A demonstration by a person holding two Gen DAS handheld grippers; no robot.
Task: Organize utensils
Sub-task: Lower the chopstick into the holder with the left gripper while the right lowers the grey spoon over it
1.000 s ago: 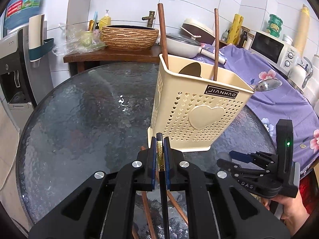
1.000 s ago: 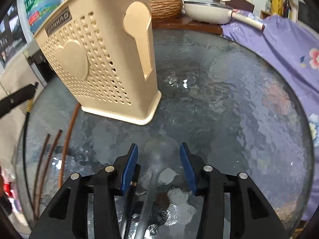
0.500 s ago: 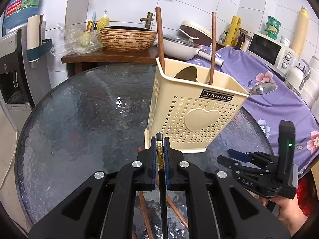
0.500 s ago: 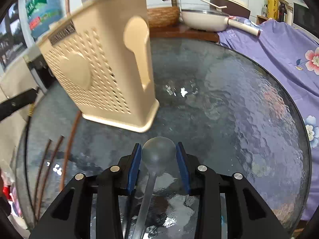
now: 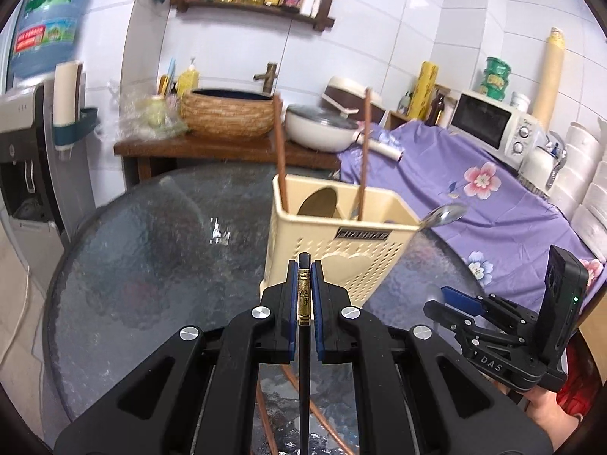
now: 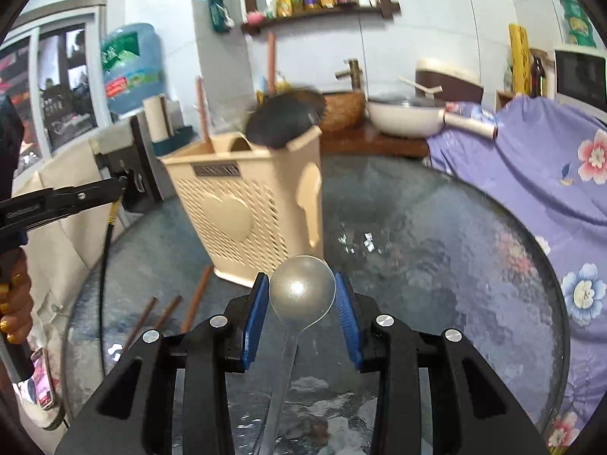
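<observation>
A cream perforated utensil holder (image 5: 341,250) stands on the round glass table (image 5: 151,258); it also shows in the right wrist view (image 6: 242,220). It holds two brown chopsticks (image 5: 280,151), a wooden spoon and a metal spoon (image 5: 444,214). My left gripper (image 5: 304,284) is shut on a black chopstick with a gold band (image 5: 303,295), lifted in front of the holder. My right gripper (image 6: 301,295) is shut on the bowl of a silver spoon (image 6: 301,290), raised off the table right of the holder.
Several brown chopsticks (image 6: 167,314) lie on the glass left of the holder, also seen under my left gripper (image 5: 299,386). A basket sink (image 5: 227,113), a white pan (image 5: 322,131) and a purple-covered counter (image 5: 474,197) with a microwave stand behind.
Both grippers have risen and tilted up. My right gripper closed on the spoon and lifted it off the glass. My left gripper keeps the black chopstick.
</observation>
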